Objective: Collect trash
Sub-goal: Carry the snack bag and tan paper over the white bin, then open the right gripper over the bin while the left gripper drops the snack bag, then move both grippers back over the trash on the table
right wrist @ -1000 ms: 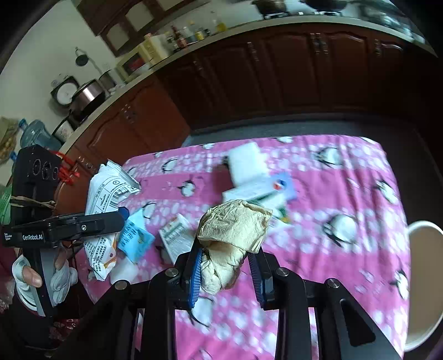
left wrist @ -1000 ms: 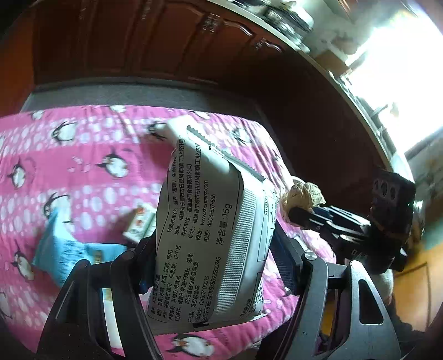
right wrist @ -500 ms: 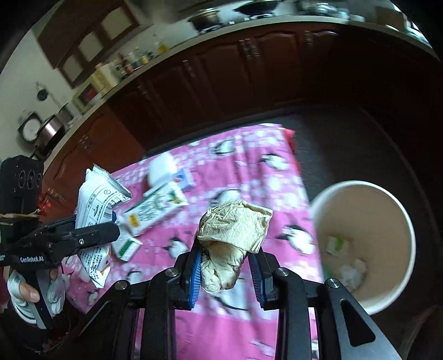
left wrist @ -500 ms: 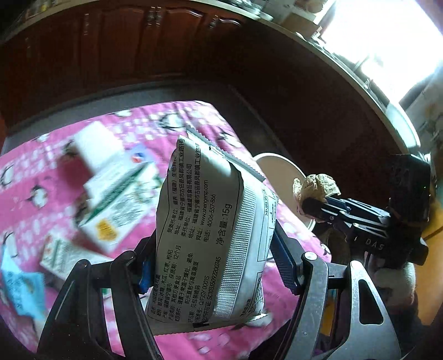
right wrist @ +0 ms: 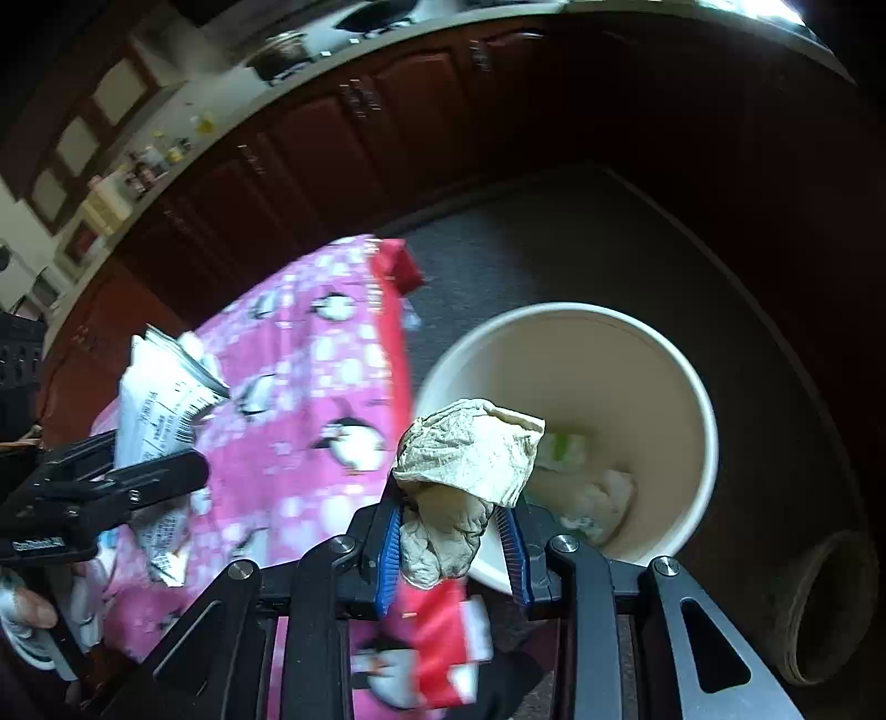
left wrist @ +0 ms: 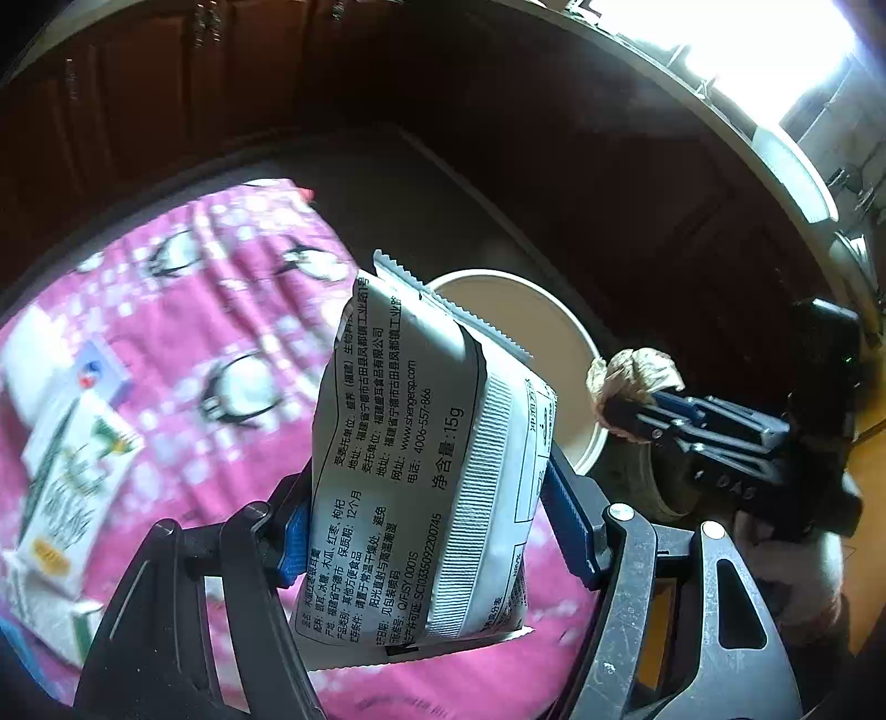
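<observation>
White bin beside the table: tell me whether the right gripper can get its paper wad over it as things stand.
Probably yes. The right gripper, shut on the crumpled paper wad, already hangs by the rim of the white bin. Its mouth is open, with only scraps at the bottom, and nothing blocks it.

I'm working in a home kitchen: dark red-brown wooden cabinets (right wrist: 343,127) with metal handles curve across the top of the right wrist view, under a pale countertop (right wrist: 232,119) crowded with bottles and jars (right wrist: 149,160) at upper left and a cooking pot (right wrist: 282,52) near top centre. A pink penguin-print cloth (left wrist: 210,310) covers the table, a white bin (right wrist: 703,421) sits on the dark floor (right wrist: 554,232), and daylight floods the upper right of the left wrist view
</observation>
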Demonstrator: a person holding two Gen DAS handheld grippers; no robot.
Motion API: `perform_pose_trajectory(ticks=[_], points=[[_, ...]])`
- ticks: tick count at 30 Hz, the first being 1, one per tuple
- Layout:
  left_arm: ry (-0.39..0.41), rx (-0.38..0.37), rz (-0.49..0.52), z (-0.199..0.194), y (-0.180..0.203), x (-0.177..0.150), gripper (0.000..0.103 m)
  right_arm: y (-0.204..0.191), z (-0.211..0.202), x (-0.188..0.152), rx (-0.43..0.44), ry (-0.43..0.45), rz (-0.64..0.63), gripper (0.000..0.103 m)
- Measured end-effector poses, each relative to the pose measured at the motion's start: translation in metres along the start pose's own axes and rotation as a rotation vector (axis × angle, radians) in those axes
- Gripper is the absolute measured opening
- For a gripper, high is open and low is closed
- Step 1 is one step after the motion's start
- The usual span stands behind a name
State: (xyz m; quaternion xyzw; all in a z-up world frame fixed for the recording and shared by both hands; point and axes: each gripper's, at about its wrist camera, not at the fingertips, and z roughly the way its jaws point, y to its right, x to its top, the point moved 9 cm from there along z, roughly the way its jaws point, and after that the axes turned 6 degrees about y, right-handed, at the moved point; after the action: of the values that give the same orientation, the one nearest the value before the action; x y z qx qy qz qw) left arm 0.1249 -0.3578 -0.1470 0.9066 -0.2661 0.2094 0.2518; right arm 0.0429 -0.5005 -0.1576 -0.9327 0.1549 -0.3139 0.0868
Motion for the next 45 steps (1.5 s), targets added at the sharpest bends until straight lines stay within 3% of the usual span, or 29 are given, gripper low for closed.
perform_pose_trajectory(ticks=[6, 10, 13, 22, 24, 27, 36, 45], points=[[-0.025, -0.045, 0.003, 0.032, 0.021, 0.013, 0.069, 0.041, 0.011, -0.005, -0.044, -0.015, 0.082, 0.030], [-0.028, -0.117, -0.009, 0.046, 0.033, 0.019, 0.070, 0.054, 0.014, -0.009, -0.060, -0.024, 0.111, 0.030], [-0.044, -0.174, -0.014, 0.055, 0.043, 0.021, 0.073, 0.058, 0.016, -0.010, -0.070, -0.023, 0.126, 0.044], [-0.067, -0.218, -0.056, 0.067, 0.038, 0.026, 0.084, 0.059, 0.014, -0.012, -0.059, -0.011, 0.148, 0.056], [-0.064, -0.232, -0.066, 0.062, 0.035, 0.024, 0.094, 0.059, 0.012, -0.014, -0.056, -0.010, 0.153, 0.056], [-0.050, -0.242, -0.078, 0.060, 0.034, 0.028, 0.100, 0.060, 0.009, -0.014, -0.053, -0.007, 0.155, 0.057], [-0.049, -0.193, -0.038, 0.059, 0.040, 0.027, 0.100, 0.059, 0.005, -0.013, -0.048, -0.002, 0.160, 0.057], [0.042, -0.004, 0.037, 0.034, 0.025, 0.025, 0.100, 0.047, 0.005, -0.016, -0.035, -0.006, 0.144, 0.057]])
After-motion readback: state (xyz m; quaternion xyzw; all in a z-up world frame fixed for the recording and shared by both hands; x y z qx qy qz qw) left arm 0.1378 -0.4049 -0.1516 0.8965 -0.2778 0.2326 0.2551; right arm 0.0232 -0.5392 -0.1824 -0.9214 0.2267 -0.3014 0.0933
